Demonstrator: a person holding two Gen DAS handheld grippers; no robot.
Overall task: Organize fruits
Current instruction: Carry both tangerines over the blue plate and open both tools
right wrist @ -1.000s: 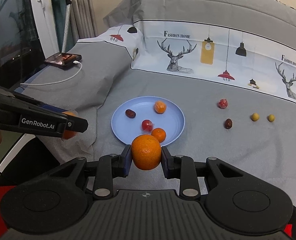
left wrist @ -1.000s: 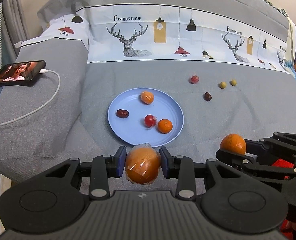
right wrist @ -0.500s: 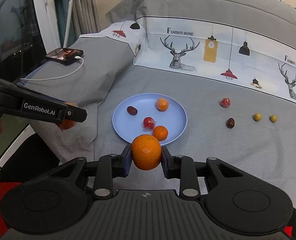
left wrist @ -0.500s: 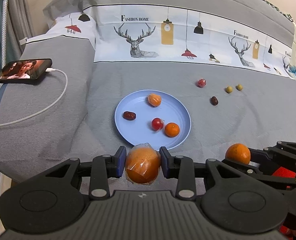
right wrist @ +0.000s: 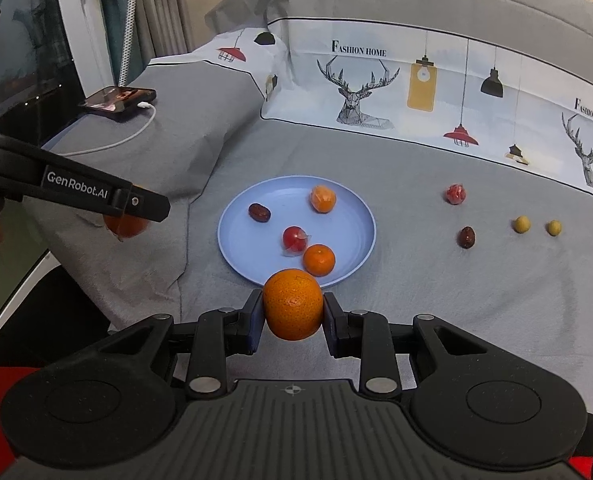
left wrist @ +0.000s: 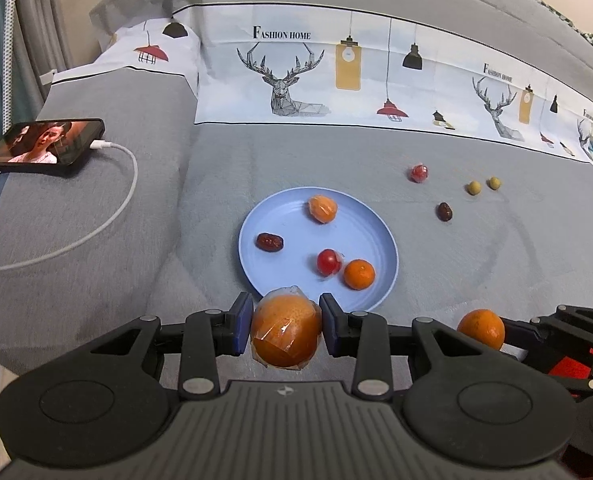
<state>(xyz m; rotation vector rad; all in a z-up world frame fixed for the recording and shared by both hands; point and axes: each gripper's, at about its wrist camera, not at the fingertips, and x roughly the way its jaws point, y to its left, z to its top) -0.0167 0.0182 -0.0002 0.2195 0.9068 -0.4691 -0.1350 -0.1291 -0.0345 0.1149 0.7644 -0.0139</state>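
- A plastic-wrapped orange [left wrist: 286, 334] is clamped between the blue pads of the left gripper [left wrist: 286, 326], so the jaws are closed only as far as the fruit allows. It's held in the air just near of the blue plate [left wrist: 272, 216].
- A bare orange [right wrist: 292, 304] is pinched the same way by the right gripper [right wrist: 292, 314], pads pressed on both sides, also held just near of the plate's near rim.
- From the left wrist camera the right gripper's orange can be spotted at the lower right, sticking out past the black fingers.
- Four things are already sitting on the plate: a dark date [left wrist: 269, 242] at the left, a wrapped peeled-looking tangerine [left wrist: 323, 209] at the far side, a wrapped red fruit [left wrist: 329, 262] and a small orange [left wrist: 359, 274] close together at the near right.
- Still out on the grey bedspread [left wrist: 476, 260], right of the plate: another wrapped red fruit [left wrist: 419, 173], a second date [left wrist: 443, 211], and two small yellow-green fruits [left wrist: 483, 185] side by side, farthest right.
- A phone [left wrist: 44, 150] with its screen lit is lying far left on the grey cover, with a white cable [left wrist: 108, 216] plugged in.
- A deer-print pillowcase [left wrist: 336, 76] is laid across the far side.
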